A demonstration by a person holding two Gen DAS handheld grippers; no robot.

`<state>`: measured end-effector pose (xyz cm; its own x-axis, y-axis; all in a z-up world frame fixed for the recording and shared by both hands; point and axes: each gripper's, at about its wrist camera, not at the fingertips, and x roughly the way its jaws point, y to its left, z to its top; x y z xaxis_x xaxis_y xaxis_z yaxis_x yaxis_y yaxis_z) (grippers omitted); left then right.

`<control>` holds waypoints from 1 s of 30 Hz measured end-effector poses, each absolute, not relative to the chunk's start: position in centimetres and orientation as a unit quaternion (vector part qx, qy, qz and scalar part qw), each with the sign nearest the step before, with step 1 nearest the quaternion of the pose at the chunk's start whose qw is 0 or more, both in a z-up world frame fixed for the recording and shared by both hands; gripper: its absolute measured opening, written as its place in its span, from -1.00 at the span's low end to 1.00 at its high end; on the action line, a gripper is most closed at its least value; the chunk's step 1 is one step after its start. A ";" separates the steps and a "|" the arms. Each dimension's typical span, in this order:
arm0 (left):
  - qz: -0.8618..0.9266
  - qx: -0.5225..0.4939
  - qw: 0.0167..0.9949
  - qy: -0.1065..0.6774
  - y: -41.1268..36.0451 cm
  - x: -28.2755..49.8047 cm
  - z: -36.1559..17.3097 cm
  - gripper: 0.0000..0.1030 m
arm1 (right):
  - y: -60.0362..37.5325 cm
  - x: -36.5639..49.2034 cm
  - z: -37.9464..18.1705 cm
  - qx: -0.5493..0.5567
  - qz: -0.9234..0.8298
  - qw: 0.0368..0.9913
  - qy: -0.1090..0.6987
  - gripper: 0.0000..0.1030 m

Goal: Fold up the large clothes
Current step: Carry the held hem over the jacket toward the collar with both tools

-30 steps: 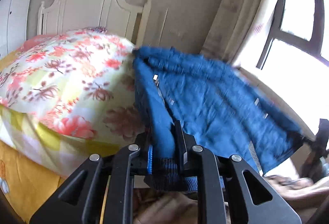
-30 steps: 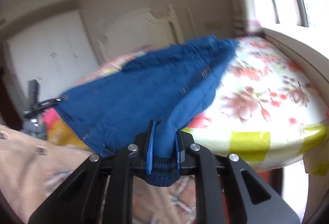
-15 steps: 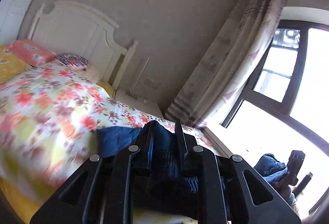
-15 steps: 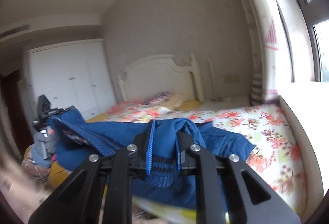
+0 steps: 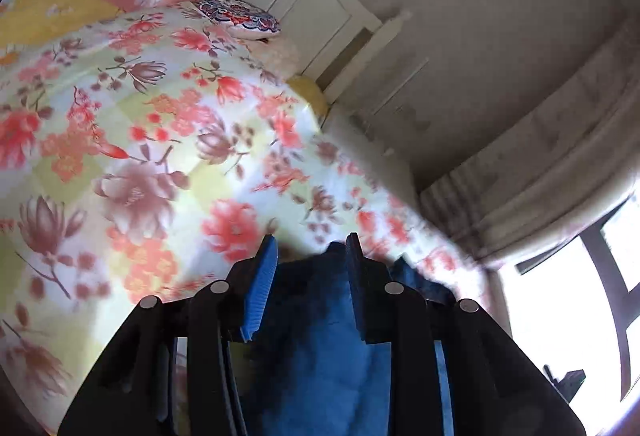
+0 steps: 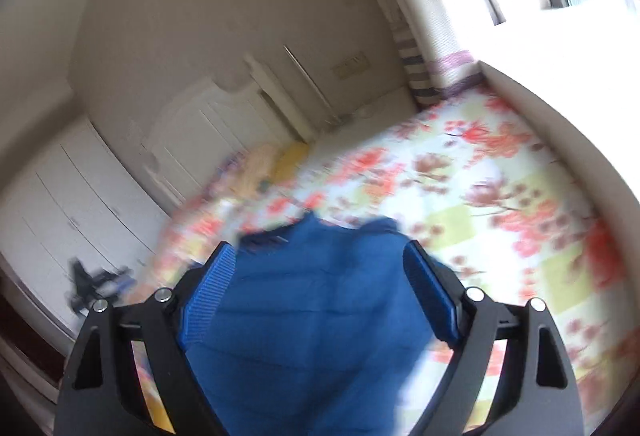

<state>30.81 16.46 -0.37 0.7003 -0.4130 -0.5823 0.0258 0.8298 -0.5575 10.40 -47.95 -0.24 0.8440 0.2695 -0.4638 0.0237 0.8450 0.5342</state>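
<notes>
Presently the blue quilted jacket (image 6: 320, 316) lies on the bed with the floral pink-and-yellow cover (image 5: 160, 156), at its near end, directly under both tools. Its long axis cannot be fixed from these blurred views; in the right wrist view the visible part runs away from the camera toward the white headboard (image 6: 208, 124).

Right gripper (image 6: 320, 256): jaws opening, spread wide, pads clear of the fabric, which shows between them.

Left gripper (image 5: 310, 248): jaws opening, a narrow gap; jacket fabric sits between the blue ribbed pads (image 5: 260, 284), and no pinch is evident.

A patterned round cushion (image 5: 240, 16) rests near the headboard.
</notes>
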 end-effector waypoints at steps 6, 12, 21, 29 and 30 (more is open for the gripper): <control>-0.186 -0.165 0.862 0.443 11.2 33.3 -4.2 -0.54 | -46.7 14.0 -4.4 0.177 0.066 0.918 0.350 0.66; -0.195 -0.092 0.853 0.476 6.6 36.5 -6.3 -0.53 | -45.2 17.3 -6.5 0.148 0.089 0.902 0.395 0.63; -0.231 -0.145 0.830 0.486 7.2 40.0 -7.7 -0.53 | -45.2 17.1 -6.7 0.153 0.100 0.910 0.372 0.06; -0.269 -0.164 0.811 0.493 7.1 41.8 -7.6 -0.49 | -45.5 17.4 -7.3 0.164 0.106 0.907 0.374 0.11; -0.269 -0.164 0.811 0.494 7.0 41.9 -7.6 -0.47 | -45.5 17.5 -7.4 0.166 0.106 0.906 0.374 0.11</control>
<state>41.93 7.03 -7.61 0.3683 -0.5973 -0.7124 0.2745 0.8020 -0.5306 17.47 -45.53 -7.38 0.6977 0.3161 -0.6428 -0.0677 0.9224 0.3802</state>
